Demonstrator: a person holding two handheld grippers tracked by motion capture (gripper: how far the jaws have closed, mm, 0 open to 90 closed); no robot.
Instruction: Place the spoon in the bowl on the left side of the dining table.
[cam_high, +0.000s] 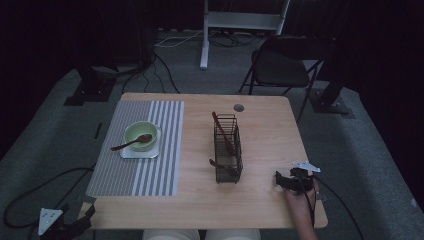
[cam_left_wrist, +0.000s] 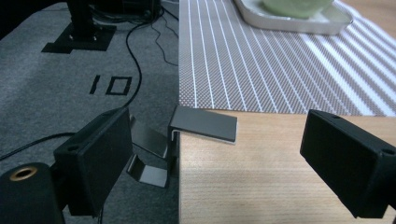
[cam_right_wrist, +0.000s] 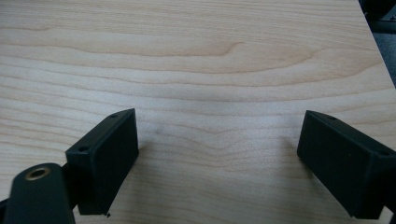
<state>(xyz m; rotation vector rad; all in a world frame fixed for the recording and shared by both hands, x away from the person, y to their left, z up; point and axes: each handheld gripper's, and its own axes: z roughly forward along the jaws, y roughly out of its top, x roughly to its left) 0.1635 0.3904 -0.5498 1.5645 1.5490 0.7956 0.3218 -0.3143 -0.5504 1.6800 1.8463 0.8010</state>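
Judging from its thin wooden handle, the spoon (cam_high: 131, 143) (light, stiff) is best pinched mid-handle; each gripper (left (cam_left_wrist: 224, 154), right (cam_right_wrist: 219, 158)) is spread, empty.

left tool (cam_high: 75, 225): jaws wide, nothing between | right tool (cam_high: 280, 180): jaws wide, hand (cam_high: 300, 200) behind

On my table (cam_high: 260, 200), the rack (cam_high: 228, 150) stands center; the bowl (cam_high: 140, 134) with spoon (cam_high: 131, 143) sits at nine o'clock on the mat (cam_high: 150, 175).
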